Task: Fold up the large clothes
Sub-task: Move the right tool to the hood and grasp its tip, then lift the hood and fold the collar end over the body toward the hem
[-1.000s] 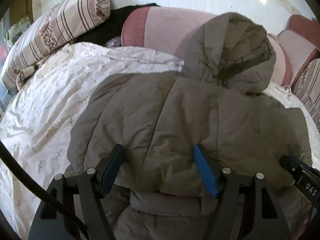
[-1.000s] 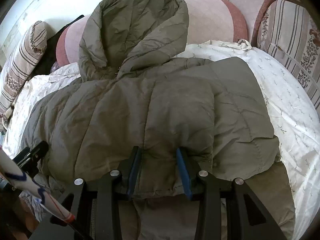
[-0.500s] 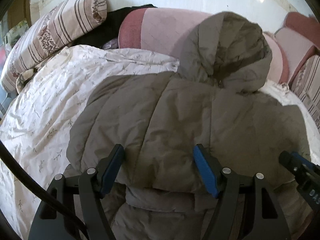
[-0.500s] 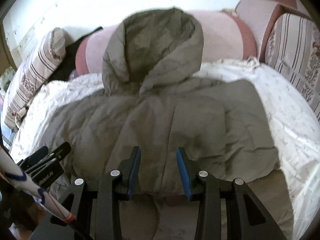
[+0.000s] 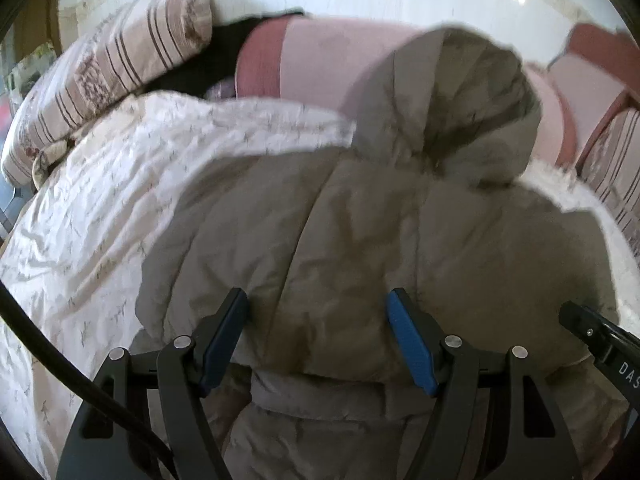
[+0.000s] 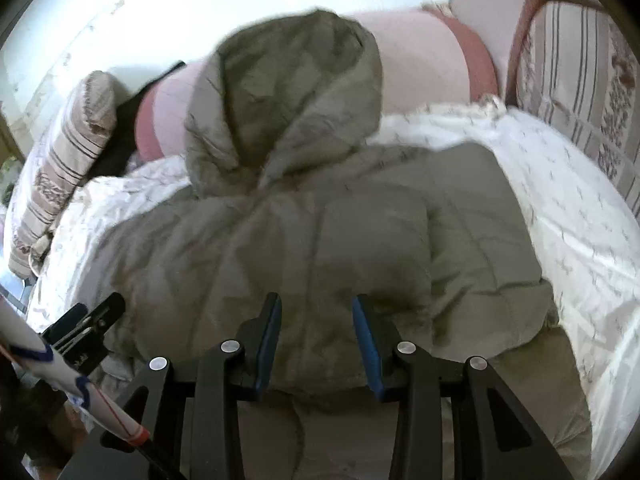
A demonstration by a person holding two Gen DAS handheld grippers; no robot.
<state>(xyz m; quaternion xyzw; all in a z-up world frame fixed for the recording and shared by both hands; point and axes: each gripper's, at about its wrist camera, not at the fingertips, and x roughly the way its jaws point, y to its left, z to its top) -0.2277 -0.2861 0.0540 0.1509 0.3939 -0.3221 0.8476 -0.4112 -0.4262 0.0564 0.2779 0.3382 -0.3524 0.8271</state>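
Olive-grey quilted fabric, puffy and creased, makes up the hooded jacket [image 5: 360, 240] that is spread over the crinkled white floral bedspread [image 5: 100, 220], its rounded hood [image 6: 288, 96] propped against a smooth pink bolster [image 5: 320, 60]. The left gripper [image 5: 316, 316] is held wide apart over the folded lower edge, gripping nothing. The right gripper [image 6: 316, 312] is likewise parted, its blue pads [image 6: 366, 332] flanking the padded cloth.

left gripper [image 5: 318, 330]: matte black frame, blue pads lining the jaws, silver round screws along the linkage, a thick black cable curving off at eight o'clock. right gripper [image 6: 316, 330]: same black arms, blue pads, four silver screws. white lettering shows on its side at three o'clock in the left view.
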